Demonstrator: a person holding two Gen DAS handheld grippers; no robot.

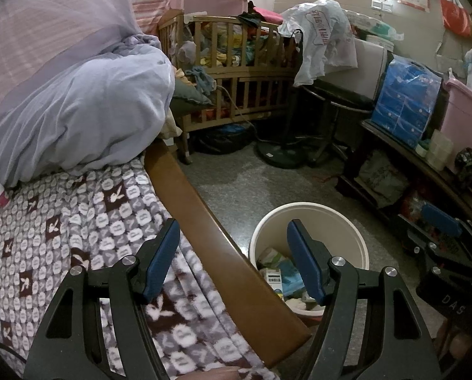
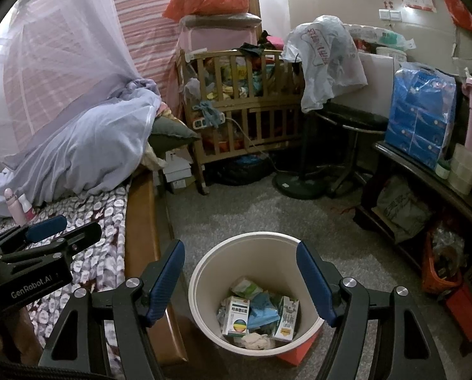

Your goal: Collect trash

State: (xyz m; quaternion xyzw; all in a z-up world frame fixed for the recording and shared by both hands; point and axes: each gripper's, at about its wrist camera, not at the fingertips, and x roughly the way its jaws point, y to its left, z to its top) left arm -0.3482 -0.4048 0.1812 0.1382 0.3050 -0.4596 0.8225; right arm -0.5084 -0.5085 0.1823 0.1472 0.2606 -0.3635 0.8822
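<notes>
A cream waste bin (image 2: pixel 204 272) stands on the floor beside the bed. It holds several small boxes, blue wrappers and crumpled tissue (image 2: pixel 258 313). My right gripper (image 2: pixel 240 253) is open and empty, hovering right above the bin's mouth. My left gripper (image 1: pixel 234 236) is open and empty, over the bed's wooden side rail (image 1: pixel 185 186), with the bin (image 1: pixel 350 231) just right of it. The left gripper also shows in the right wrist view (image 2: pixel 61 224), above the patterned blanket (image 2: pixel 90 209). The right gripper shows at the edge of the left wrist view (image 1: pixel 442 218).
A pink bottle and small spray bottle (image 2: pixel 20 207) lie on the bed by the lilac mosquito net (image 2: pixel 87 145). A wooden crib (image 2: pixel 245 104) full of clothes, a fan base (image 2: pixel 299 186) and a cluttered low shelf (image 2: pixel 404 171) ring the grey floor.
</notes>
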